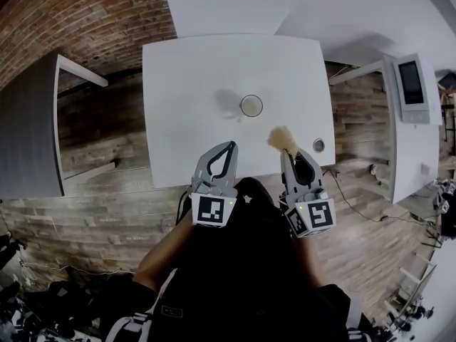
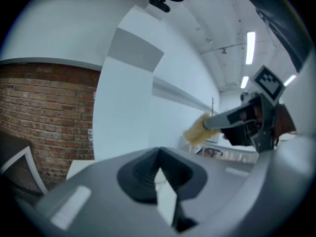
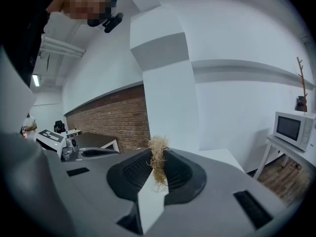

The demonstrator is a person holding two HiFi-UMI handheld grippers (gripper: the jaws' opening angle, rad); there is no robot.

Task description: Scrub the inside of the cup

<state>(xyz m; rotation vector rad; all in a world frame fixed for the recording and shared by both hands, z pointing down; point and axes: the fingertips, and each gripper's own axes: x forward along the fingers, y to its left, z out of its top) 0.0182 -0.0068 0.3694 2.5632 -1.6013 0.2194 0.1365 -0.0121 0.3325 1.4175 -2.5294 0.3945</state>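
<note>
A small cup [image 1: 251, 106] with a pale inside stands upright near the middle of the white table [image 1: 185, 84]. My right gripper [image 1: 287, 152] is shut on a tan fibrous scrubber [image 1: 282, 140], which sticks out past its tips over the table's near edge, to the right of and nearer than the cup. In the right gripper view the scrubber's fibres [image 3: 158, 162] are pinched between the jaws. My left gripper [image 1: 229, 145] hovers at the near edge, shut and empty, below and left of the cup. The left gripper view shows the scrubber [image 2: 199, 130] and the right gripper [image 2: 249, 125] off to its right.
A small round object [image 1: 318, 145] lies on the table's right front corner. A microwave [image 1: 413, 84] sits on a white counter at the right. A grey table [image 1: 28, 120] stands to the left, and a brick wall [image 1: 85, 13] runs behind it. The floor is wood.
</note>
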